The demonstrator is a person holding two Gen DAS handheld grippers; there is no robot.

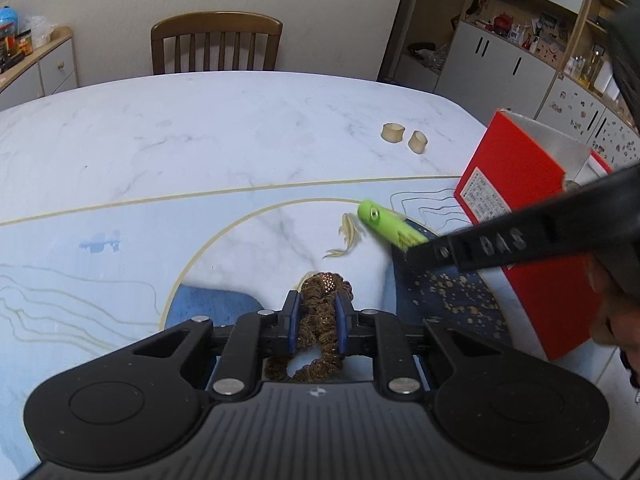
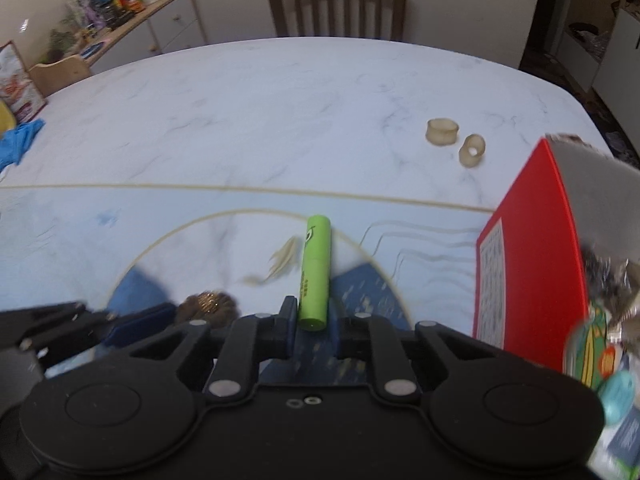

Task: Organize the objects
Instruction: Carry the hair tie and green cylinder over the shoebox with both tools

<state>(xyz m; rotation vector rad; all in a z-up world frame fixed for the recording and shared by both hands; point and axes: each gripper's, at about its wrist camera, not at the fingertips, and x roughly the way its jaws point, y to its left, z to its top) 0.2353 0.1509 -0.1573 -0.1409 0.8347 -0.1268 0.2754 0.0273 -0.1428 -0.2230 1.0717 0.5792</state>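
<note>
My left gripper [image 1: 317, 307] is shut on a brown glittery scrunchie [image 1: 320, 320], held just above the table; the scrunchie also shows in the right wrist view [image 2: 208, 304]. A green tube [image 2: 315, 276] lies on the table, its near end between the fingers of my right gripper [image 2: 314, 322], which stands open around it. In the left wrist view the green tube [image 1: 384, 224] sticks out from the right gripper's black body [image 1: 540, 232]. A red box [image 2: 532, 264] stands at the right, open on top; it shows in the left wrist view too [image 1: 516, 184].
Two beige rings [image 2: 456, 142] lie further back on the marble table [image 2: 280, 120]. A wooden chair [image 2: 338, 6] stands at the far edge. Colourful items [image 2: 608, 372] sit in the red box. A blue cloth [image 2: 20, 140] lies at the far left.
</note>
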